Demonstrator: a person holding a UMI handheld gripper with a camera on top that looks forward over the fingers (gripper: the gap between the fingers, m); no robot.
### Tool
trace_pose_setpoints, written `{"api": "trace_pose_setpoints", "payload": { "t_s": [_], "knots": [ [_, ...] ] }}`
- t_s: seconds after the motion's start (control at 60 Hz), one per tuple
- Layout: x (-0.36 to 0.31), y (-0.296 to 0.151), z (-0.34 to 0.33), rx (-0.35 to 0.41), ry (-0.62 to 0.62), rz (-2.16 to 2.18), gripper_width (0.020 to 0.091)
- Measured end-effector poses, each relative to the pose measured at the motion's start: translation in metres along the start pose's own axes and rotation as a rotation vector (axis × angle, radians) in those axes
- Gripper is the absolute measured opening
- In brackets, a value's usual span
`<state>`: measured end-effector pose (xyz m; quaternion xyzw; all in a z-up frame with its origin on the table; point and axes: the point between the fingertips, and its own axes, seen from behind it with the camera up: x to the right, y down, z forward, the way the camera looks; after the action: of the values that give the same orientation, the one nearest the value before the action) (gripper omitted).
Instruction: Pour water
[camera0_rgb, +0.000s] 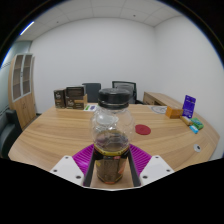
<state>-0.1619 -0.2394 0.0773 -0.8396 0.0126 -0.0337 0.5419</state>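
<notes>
Clear plastic jar with a black lid (112, 135) stands upright, clenched between the gripper (111, 163) pads (dark liquid inside), above the wooden table (60, 130), nothing to pour into just ahead.

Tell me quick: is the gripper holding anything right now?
Gripper: shut on the jar, raised above the table, lid on.
</notes>
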Motion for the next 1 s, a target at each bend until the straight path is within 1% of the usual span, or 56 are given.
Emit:
{"api": "trace_pose_setpoints", "payload": {
  "t_s": [0.033, 0.133, 0.183, 0.233, 0.367, 0.45, 0.567, 0.717, 0.8, 1.0],
  "knots": [
    [-0.003, -0.003, 0.002, 0.017, -0.006, -0.004, 0.0522],
    [-0.001, -0.005, 0.003, 0.039, -0.012, -0.011, 0.0469],
    [-0.001, -0.007, 0.003, 0.044, -0.007, -0.016, 0.042],
    [0.003, -0.009, 0.003, 0.047, 0.005, -0.029, 0.0398],
    [0.019, -0.03, -0.002, 0.04, 0.013, -0.068, 0.0397],
    [0.041, -0.053, -0.003, 0.045, 0.052, -0.132, 0.0397],
    [0.085, -0.089, 0.004, 0.051, 0.143, -0.274, 0.0398],
    [0.128, -0.132, 0.031, 0.031, 0.294, -0.554, 0.0397],
    [0.146, -0.157, 0.05, 0.016, 0.353, -0.739, 0.0397],
    [0.139, -0.188, 0.09, 0.016, 0.476, -1.243, 0.0396]
  ]
}}
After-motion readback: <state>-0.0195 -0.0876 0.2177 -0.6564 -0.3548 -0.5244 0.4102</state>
